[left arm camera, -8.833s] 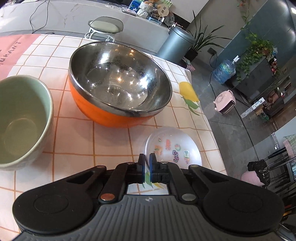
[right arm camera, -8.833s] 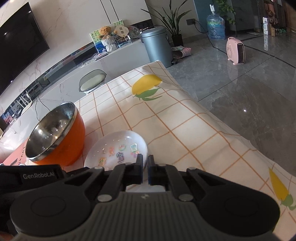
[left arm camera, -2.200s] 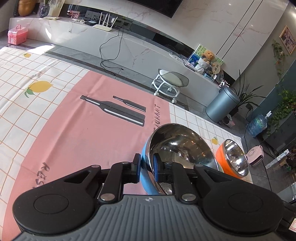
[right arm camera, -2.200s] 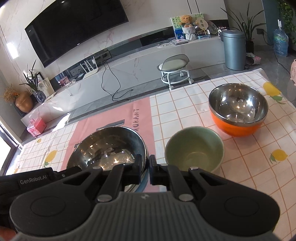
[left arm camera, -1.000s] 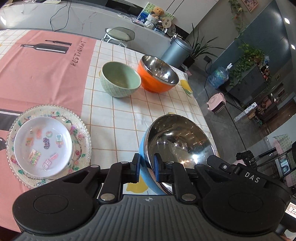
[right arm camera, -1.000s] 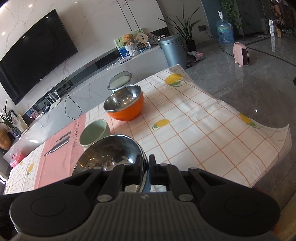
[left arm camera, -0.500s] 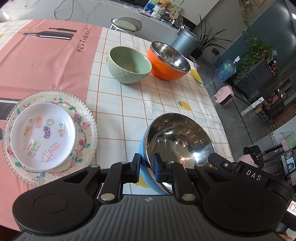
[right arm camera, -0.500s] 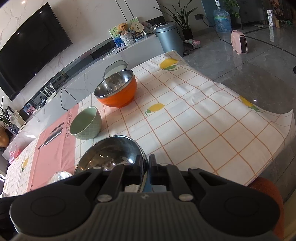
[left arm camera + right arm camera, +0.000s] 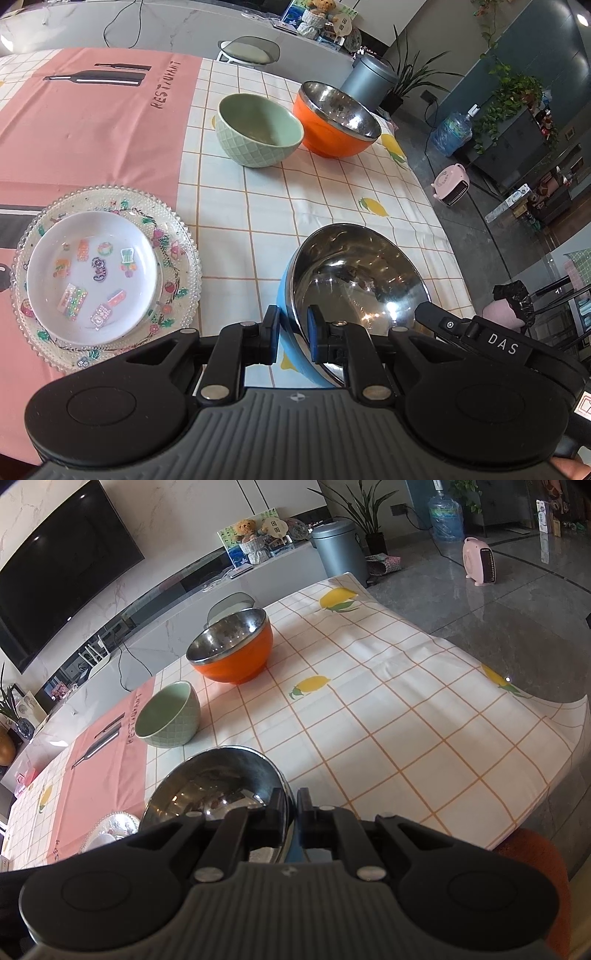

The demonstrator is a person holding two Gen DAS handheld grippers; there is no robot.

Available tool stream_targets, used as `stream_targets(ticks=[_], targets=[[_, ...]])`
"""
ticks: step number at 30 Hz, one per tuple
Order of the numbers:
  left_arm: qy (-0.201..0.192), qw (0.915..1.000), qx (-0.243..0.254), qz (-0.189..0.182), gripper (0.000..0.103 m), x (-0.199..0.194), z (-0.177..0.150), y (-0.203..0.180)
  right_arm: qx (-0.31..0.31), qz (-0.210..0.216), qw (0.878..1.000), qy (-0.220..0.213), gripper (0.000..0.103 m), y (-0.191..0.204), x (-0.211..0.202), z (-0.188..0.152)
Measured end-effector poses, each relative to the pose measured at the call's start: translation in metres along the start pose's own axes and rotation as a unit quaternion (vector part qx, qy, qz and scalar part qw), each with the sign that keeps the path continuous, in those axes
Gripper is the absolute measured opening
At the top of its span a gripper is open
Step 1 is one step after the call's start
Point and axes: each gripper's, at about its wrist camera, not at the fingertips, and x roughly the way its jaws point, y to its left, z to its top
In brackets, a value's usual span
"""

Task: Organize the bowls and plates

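Note:
Both grippers are shut on the rim of a blue steel-lined bowl [image 9: 354, 280], which also shows in the right wrist view [image 9: 218, 782]. My left gripper [image 9: 293, 334] pinches its near rim; my right gripper [image 9: 293, 818] pinches the opposite rim. The bowl is held near the table's front right part. A small white plate with stickers [image 9: 92, 273] sits on a clear beaded glass plate [image 9: 177, 236] at the left. A green bowl [image 9: 258, 129] and an orange steel-lined bowl [image 9: 338, 118] stand side by side farther back.
The table has a checked lemon cloth [image 9: 406, 709] and a pink runner [image 9: 92, 129]. Its right edge [image 9: 546, 786] drops to a grey floor. A stool [image 9: 247, 53], a bin [image 9: 373, 83] and a pink heater [image 9: 452, 184] stand beyond.
Both grippers have carried the blue bowl a little nearer the table surface and to the right of the stacked plates. The green and orange bowls have not moved.

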Motion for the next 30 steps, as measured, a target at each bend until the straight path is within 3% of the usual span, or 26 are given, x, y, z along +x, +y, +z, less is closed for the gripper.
stream_targets(ticks=[5,10,12,17,20,30], targets=[[-0.001,1.0000,0.003,0.002,0.018,-0.002,0.000,-0.001,-0.001,0.001,1.000,0.000,0.007,0.001,0.000,0.000],[-0.020,0.9998,-0.005,-0.002,0.030,-0.009,0.001,0.002,-0.013,0.003,1.000,-0.011,0.011,0.002,-0.005,0.001],[-0.029,0.9996,-0.002,0.001,0.032,-0.014,0.001,0.001,-0.020,0.006,1.000,-0.017,0.029,0.002,-0.008,0.003],[-0.053,0.9986,-0.004,-0.005,0.033,-0.027,0.014,0.001,-0.046,0.009,0.998,-0.036,0.039,0.005,-0.018,0.009],[-0.075,0.9971,0.011,-0.003,0.034,-0.036,0.028,-0.005,-0.048,-0.021,0.997,-0.050,0.052,0.008,-0.024,0.020],[-0.101,0.9937,0.047,0.010,0.036,-0.039,0.085,-0.029,-0.064,-0.028,0.994,-0.087,0.052,0.014,-0.029,0.080]])
